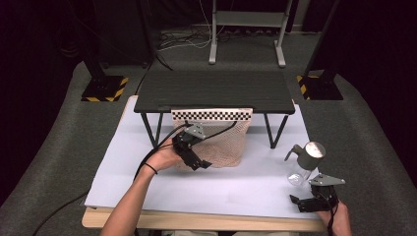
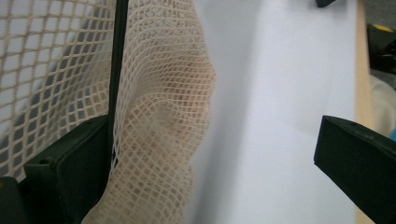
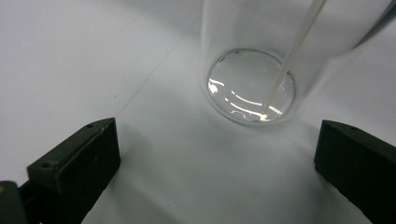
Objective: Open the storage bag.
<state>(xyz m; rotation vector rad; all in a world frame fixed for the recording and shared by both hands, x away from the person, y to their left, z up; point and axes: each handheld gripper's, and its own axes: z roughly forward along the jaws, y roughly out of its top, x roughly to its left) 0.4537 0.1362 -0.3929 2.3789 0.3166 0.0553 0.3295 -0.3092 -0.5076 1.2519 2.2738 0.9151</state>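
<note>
A beige mesh bag (image 1: 223, 142) hangs from the front edge of a low black stand (image 1: 216, 91), under a checkered strip (image 1: 211, 114). My left gripper (image 1: 197, 158) is at the bag's left side. In the left gripper view its jaws stand wide open (image 2: 210, 154), and the mesh bag (image 2: 163, 116) drapes over the left jaw into the gap. A clear pump bottle (image 1: 305, 164) with a silver top stands at the right. My right gripper (image 1: 309, 202) sits just in front of it, open (image 3: 217, 154), with the clear pump bottle's base (image 3: 251, 86) close ahead between the jaw lines, untouched.
A white board (image 1: 221, 189) covers the table top, and its wooden front edge (image 1: 196, 220) shows below. The stand's thin black legs (image 1: 273, 132) rest on the board. A black cable (image 2: 119, 70) crosses the mesh. Yellow-black striped bases (image 1: 103, 91) sit on the floor behind.
</note>
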